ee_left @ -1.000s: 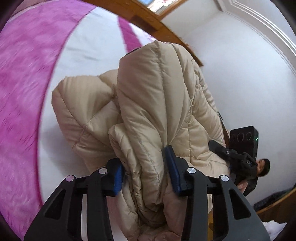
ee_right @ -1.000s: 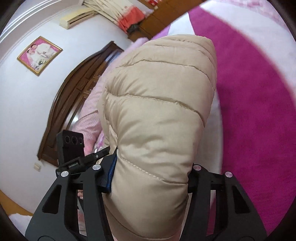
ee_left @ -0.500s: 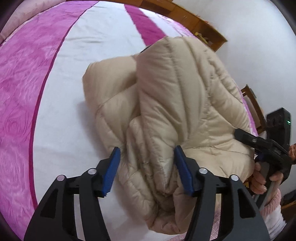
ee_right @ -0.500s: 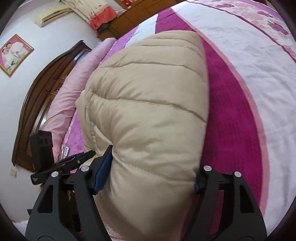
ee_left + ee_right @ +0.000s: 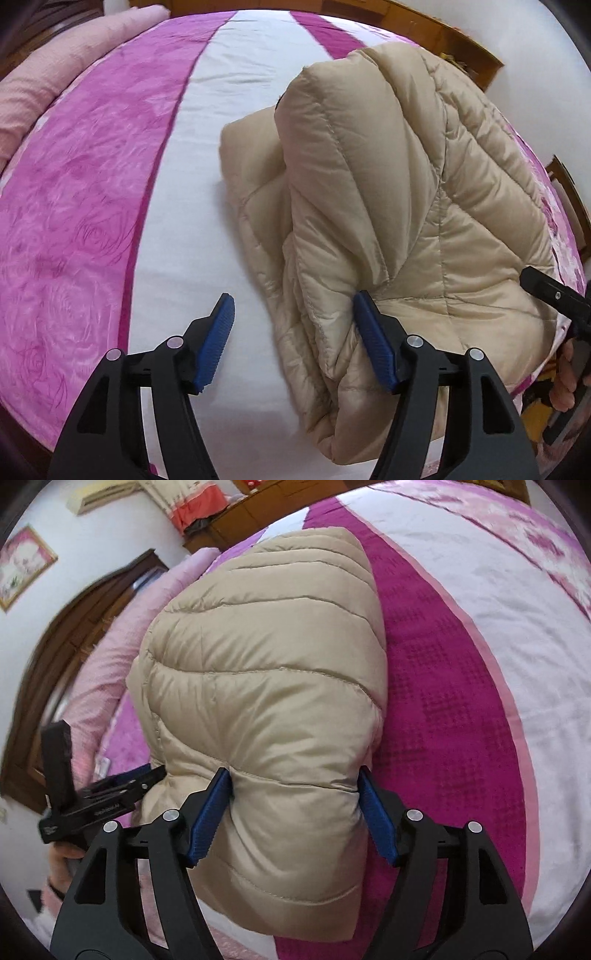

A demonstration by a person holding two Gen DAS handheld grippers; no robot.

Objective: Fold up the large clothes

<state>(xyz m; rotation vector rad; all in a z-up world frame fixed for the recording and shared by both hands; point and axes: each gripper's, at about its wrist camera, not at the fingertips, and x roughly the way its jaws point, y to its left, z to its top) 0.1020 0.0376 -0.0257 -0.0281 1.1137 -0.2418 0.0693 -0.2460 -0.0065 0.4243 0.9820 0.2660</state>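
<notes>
The bed's got a bedspread [image 5: 92,206] in bright pink with rose patterns and wide white stripes [image 5: 207,155], plus a darker magenta band [image 5: 454,709] showing in the right wrist view. A pale pink rolled-up blanket or bolster [image 5: 55,77] sits along the far edge by the dark wooden headboard [image 5: 55,672]. On the white wall there's a framed picture [image 5: 22,566], an air conditioner [image 5: 107,496] up high, and some wooden furniture [image 5: 251,513] in the back.

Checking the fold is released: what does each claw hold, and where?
Left claw, jaws opening, holds nothing; the jacket brushes one pad. Right claw pinches its folded end between both pads.
</notes>
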